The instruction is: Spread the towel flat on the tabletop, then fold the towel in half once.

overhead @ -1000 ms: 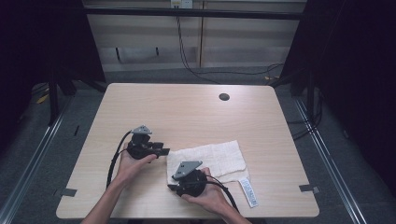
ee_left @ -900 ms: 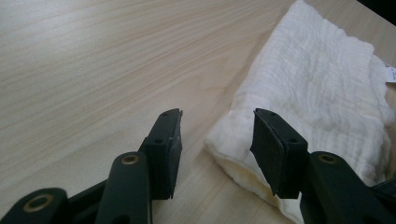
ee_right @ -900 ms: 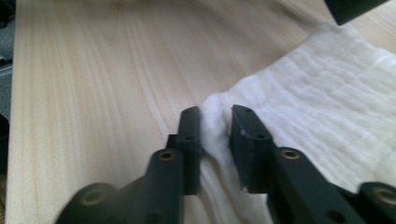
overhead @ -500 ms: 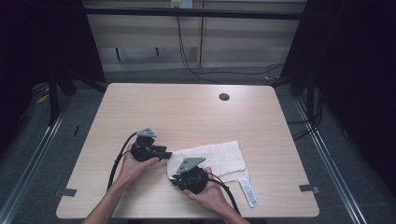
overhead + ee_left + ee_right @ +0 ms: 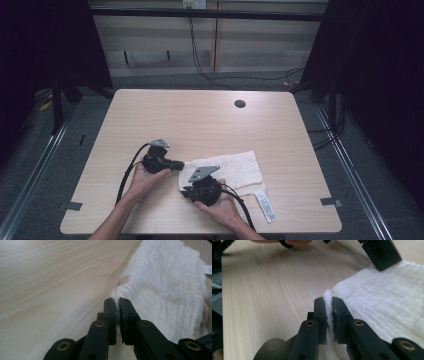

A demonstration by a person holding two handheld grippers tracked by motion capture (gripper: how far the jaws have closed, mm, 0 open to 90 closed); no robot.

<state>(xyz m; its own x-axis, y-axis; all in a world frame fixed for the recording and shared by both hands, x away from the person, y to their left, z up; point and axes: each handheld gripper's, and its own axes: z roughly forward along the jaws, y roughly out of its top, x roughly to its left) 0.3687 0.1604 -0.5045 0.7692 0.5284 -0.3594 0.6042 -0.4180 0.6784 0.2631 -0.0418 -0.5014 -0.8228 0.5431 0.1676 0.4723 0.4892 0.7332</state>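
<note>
In the left gripper view the left gripper (image 5: 117,301) is seen with its jaws drawn almost together, having just been closing, and the cloth (image 5: 165,287) edge is pinched between the tips. In the right gripper view the right gripper (image 5: 328,300) is likewise nearly closed after closing further, and a tuft of the cloth (image 5: 387,297) corner is clamped between its pads. The left gripper's black jaw end is seen at the top of that view, resting at the cloth's edge. From the high view the left gripper (image 5: 176,163) is held at the cloth's (image 5: 240,170) left edge and the right gripper (image 5: 192,191) at its near left corner, each carried in a hand, with a cable trailing back from each. The white cloth is spread flat on the table (image 5: 200,120), near the front edge and right of centre. A white strip (image 5: 265,206) lies just beside the cloth's near right corner. A dark round hole (image 5: 240,104) is set in the table's far right part, well apart from the cloth.
</note>
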